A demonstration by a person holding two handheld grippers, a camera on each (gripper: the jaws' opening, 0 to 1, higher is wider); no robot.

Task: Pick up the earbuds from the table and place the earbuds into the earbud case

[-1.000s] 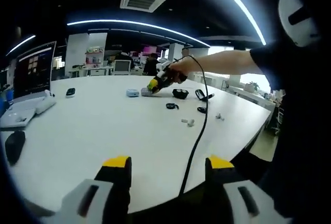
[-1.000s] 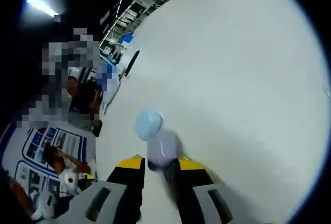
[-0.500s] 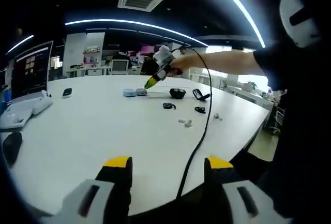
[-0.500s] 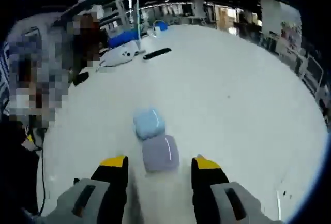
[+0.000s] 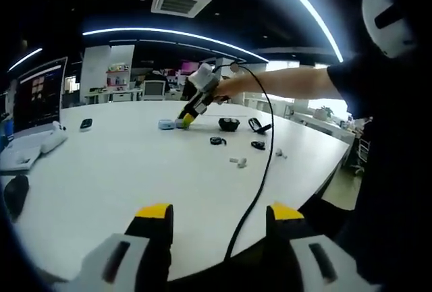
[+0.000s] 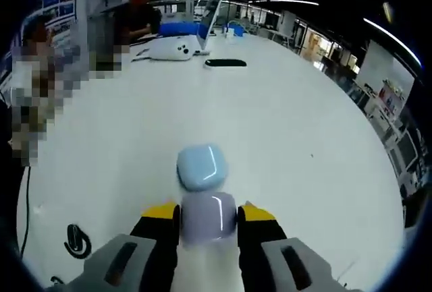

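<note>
So the right gripper (image 6: 208, 216) has its yellow-tipped jaws squeezed against both sides of a lavender earbud case (image 6: 208, 217), which sits on the white tabletop (image 6: 317, 123). Right past it, touching or as good as touching, is a light blue earbud case (image 6: 201, 166). Both lids look shut from here.

In the left gripper view you can see that same right gripper (image 5: 185, 119) out toward the far side of the tabletop (image 5: 115, 164), held by the person's hand (image 5: 219, 90) with a black cable (image 5: 260, 164) trailing back off the near edge. The blue case (image 5: 166, 125) shows just beside its tips.

The left gripper (image 5: 219, 219) hangs over the near edge with its jaws spread wide and nothing between them.

The earbuds: two small white ones (image 5: 237, 162) lie together partway toward the right edge, and another white one (image 5: 279, 152) sits closer to that edge, well apart from both cases. There are also a few small black items (image 5: 229, 124) near them, too small to say what exactly.

Far corner in the right gripper view has a laptop (image 6: 214, 9), a white game controller (image 6: 174, 49) and a black phone-like slab (image 6: 225, 63). A black cable loop (image 6: 76, 240) lies near the gripper's left side.
</note>
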